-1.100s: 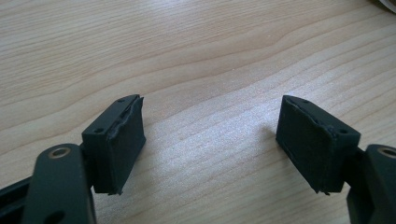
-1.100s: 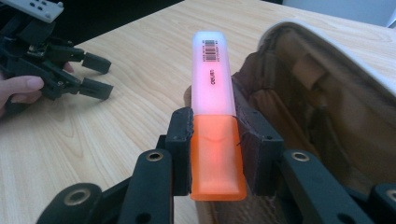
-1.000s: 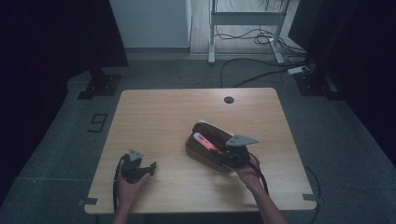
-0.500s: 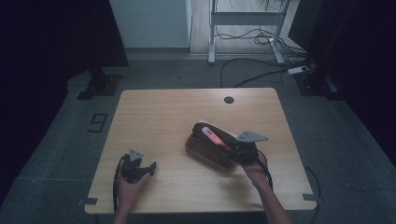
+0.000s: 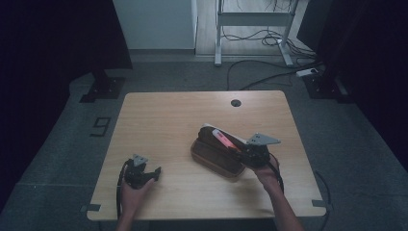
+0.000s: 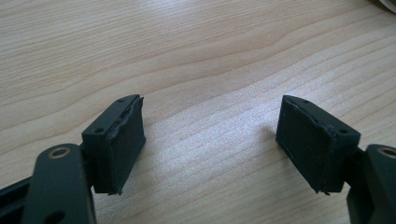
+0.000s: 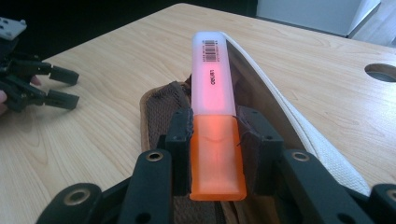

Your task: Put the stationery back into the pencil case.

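Clamping a flat, boxy highlighter [image 7: 216, 116] by its glossy orange cap, the right gripper [image 7: 217, 135] holds it above the brown mesh-lined pencil case [image 5: 216, 156], whose cream fabric flap stands open beside the pen's frosted white barrel. Well left of the case, the left gripper [image 6: 210, 140] rests with rubbery black pads spread wide over the pale wood-grain table [image 5: 168, 120].

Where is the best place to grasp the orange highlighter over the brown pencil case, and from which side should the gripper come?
Probably at the orange cap end of the highlighter, coming in along its length. Its flat, parallel sides fit between the pads, as the right gripper holds it now, and its pale barrel stays free to point into the pencil case.
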`<state>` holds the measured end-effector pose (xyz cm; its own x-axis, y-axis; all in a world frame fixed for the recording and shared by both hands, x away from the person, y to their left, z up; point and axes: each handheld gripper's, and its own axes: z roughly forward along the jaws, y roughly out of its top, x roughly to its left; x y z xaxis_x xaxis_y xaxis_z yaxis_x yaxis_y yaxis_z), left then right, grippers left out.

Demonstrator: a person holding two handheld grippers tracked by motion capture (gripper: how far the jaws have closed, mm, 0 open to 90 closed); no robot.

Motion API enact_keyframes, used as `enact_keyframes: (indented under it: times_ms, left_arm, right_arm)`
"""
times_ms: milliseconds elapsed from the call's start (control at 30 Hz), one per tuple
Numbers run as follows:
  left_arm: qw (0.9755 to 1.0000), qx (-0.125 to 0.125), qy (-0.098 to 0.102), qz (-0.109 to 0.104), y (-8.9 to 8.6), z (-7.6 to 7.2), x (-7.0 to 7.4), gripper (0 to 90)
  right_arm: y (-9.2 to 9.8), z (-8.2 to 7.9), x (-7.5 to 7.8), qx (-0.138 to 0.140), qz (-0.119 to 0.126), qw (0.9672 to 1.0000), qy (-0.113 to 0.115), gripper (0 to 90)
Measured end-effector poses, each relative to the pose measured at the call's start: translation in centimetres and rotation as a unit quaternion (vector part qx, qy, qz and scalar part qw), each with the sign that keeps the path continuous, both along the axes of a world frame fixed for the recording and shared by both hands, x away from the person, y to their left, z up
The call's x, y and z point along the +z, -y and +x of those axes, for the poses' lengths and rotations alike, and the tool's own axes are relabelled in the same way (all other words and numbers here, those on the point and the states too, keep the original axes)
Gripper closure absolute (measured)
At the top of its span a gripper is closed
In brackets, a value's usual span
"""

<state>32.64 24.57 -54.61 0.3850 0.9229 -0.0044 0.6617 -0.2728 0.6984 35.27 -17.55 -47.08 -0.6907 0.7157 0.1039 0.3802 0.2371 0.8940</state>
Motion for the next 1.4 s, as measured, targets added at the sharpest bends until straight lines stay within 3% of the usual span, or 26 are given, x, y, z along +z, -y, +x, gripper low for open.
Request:
enact_keyframes:
  times_ms: [267,300,567,833,1267,1400]
  left_arm:
    - [1.0,0.0,0.0,0.0,0.0,0.0,0.0,23.2]
    - [1.0,0.0,0.0,0.0,0.0,0.0,0.0,23.2]
    - [1.0,0.0,0.0,0.0,0.0,0.0,0.0,23.2]
    - [1.0,0.0,0.0,0.0,0.0,0.0,0.0,23.2]
    - [1.0,0.0,0.0,0.0,0.0,0.0,0.0,23.2]
    - [1.0,0.0,0.0,0.0,0.0,0.0,0.0,23.2]
  right_arm:
    - [-0.2,0.3,-0.5,0.008,-0.039,0.9992,0.007,63.6]
    - [-0.3,0.2,-0.5,0.006,-0.039,0.9992,0.008,55.0]
    - [-0.6,-0.2,-0.3,0.006,-0.027,0.9995,0.013,48.7]
    - [-1.1,-0.4,-0.3,0.013,-0.002,0.9999,0.01,44.7]
    - [-1.0,-0.9,-0.9,0.011,-0.003,0.9999,-0.002,40.0]
    - [-0.3,-1.6,-0.7,-0.003,-0.002,1.0,0.004,38.3]
